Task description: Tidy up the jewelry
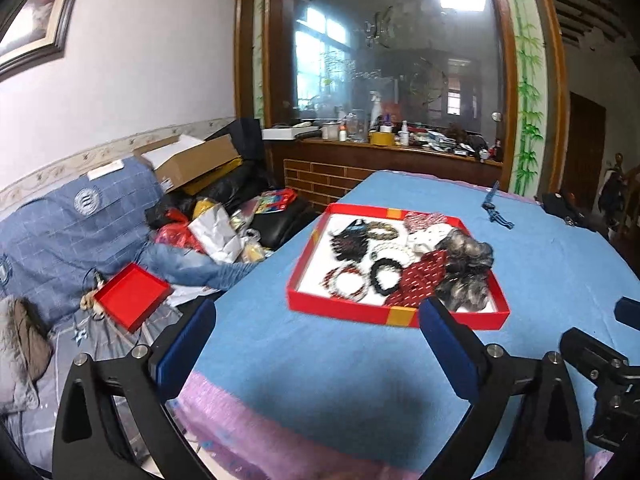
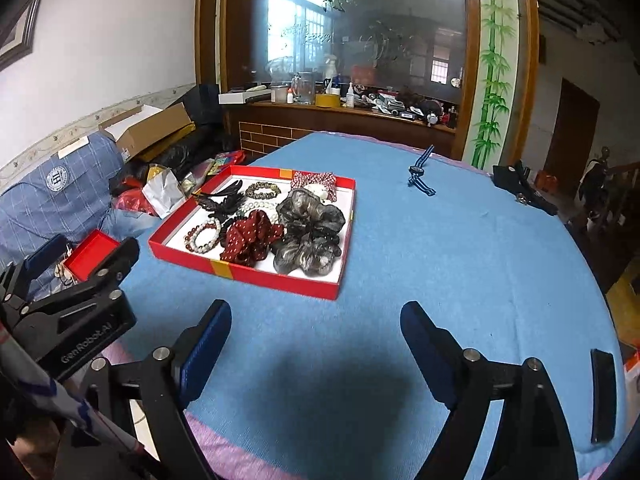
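A red tray [image 1: 340, 309] [image 2: 280, 278] with a white floor stands on the blue tablecloth. It holds bead bracelets [image 1: 347, 281] [image 2: 203, 235], a red dotted scrunchie [image 1: 420, 278] [image 2: 250, 240], a grey scrunchie [image 1: 466, 268] [image 2: 310, 228], a black hair claw [image 2: 220, 200] and other pieces. A blue striped band [image 1: 496, 210] [image 2: 420, 170] lies alone on the cloth beyond the tray. My left gripper [image 1: 320, 320] is open and empty, just in front of the tray. My right gripper [image 2: 316, 322] is open and empty, in front of the tray's right corner.
A sofa on the left carries a blue cushion [image 1: 80, 232], cartons, bags and a red lid [image 1: 132, 296] [image 2: 90, 254]. A black pouch [image 2: 520, 188] lies at the table's far right edge, a black bar [image 2: 603, 396] at the near right. A cluttered wooden counter [image 1: 380, 148] stands behind.
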